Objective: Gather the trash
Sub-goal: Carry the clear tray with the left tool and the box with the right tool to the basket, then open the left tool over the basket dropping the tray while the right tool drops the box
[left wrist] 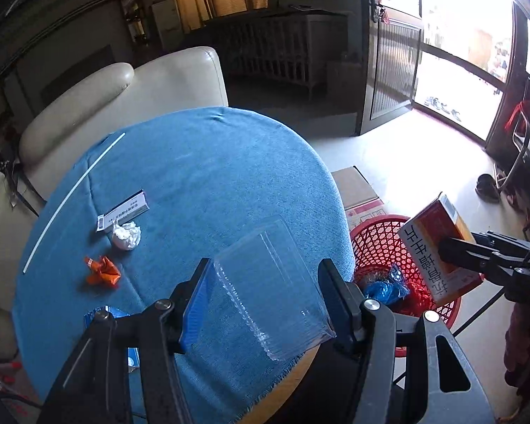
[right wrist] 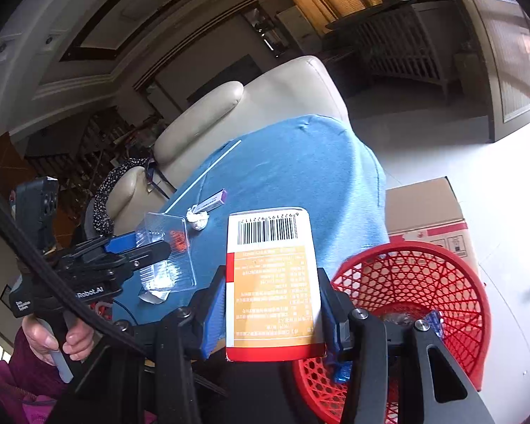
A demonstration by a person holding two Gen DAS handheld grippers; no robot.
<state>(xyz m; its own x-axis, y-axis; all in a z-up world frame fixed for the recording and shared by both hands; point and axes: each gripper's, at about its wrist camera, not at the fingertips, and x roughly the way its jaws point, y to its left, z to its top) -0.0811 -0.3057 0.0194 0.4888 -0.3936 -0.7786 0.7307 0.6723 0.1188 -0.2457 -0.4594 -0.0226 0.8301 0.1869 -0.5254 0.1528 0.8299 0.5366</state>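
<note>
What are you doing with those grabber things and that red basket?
Someone is tidying trash off the table with the blue cloth. The left hand-held gripper holds a clear plastic container above the table's edge. The right hand-held gripper clamps an orange and white box beside the red basket on the floor, which already has some wrappers inside. A crumpled tissue, an orange wrapper and a small white box are on the table.

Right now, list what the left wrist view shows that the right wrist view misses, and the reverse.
Left wrist only: the orange wrapper lying in plain sight on the blue tablecloth, and the open doorway.

Right wrist only: the barcode on the orange box, and the person's hand.

Both: the clear plastic container, the crumpled tissue and the red basket.
</note>
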